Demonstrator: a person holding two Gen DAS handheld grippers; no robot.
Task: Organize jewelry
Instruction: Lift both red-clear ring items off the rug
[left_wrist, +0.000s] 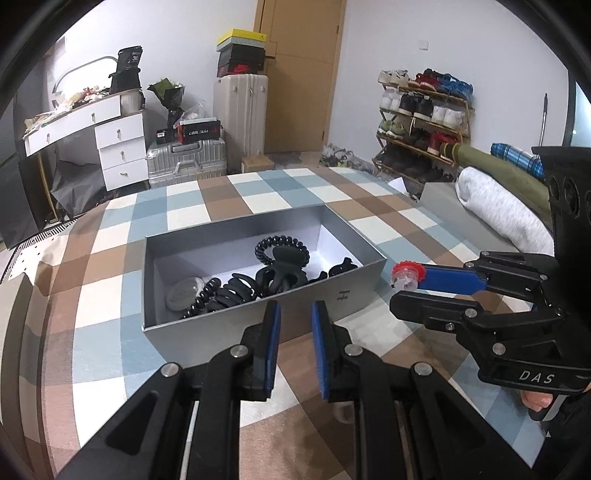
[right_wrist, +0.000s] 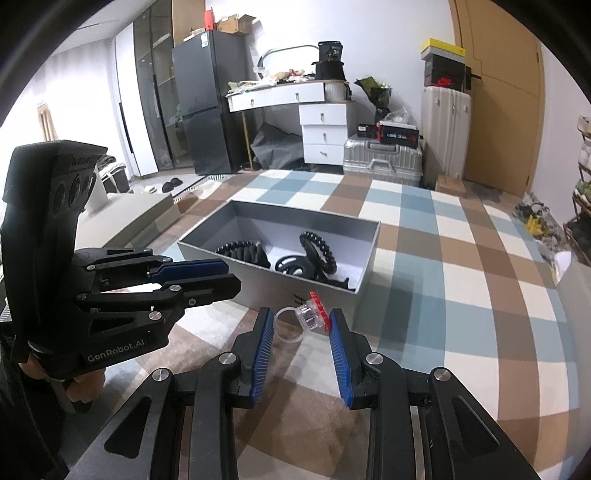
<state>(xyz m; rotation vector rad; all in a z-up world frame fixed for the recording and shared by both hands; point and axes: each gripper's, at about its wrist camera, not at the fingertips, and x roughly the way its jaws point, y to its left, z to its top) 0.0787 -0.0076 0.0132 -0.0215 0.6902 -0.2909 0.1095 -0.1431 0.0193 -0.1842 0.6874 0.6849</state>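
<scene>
An open grey box (left_wrist: 221, 326) stands on the checked tablecloth (left_wrist: 110, 258). In it lie black spiral hair ties (left_wrist: 282, 246), a black claw clip (left_wrist: 280, 277) and a grey oval piece (left_wrist: 183, 293). My right gripper (right_wrist: 301, 315) is shut on a clear plastic ring with a red toothed top (right_wrist: 312, 314), held in the air just short of the box's near wall (right_wrist: 258, 284). From the left wrist view the ring (left_wrist: 406, 275) sits at the right gripper's (left_wrist: 408, 288) tip, right of the box. My left gripper (left_wrist: 295, 310) hovers before the box, jaws nearly closed and holding nothing; it also shows in the right wrist view (right_wrist: 231, 275).
Beyond the table's far edge are silver and white suitcases (left_wrist: 188, 162), a white dresser (left_wrist: 118, 147) and a shoe rack (left_wrist: 421, 122). Rolled blankets (left_wrist: 495, 206) lie off the right side. A dark fridge (right_wrist: 207, 103) stands at the back.
</scene>
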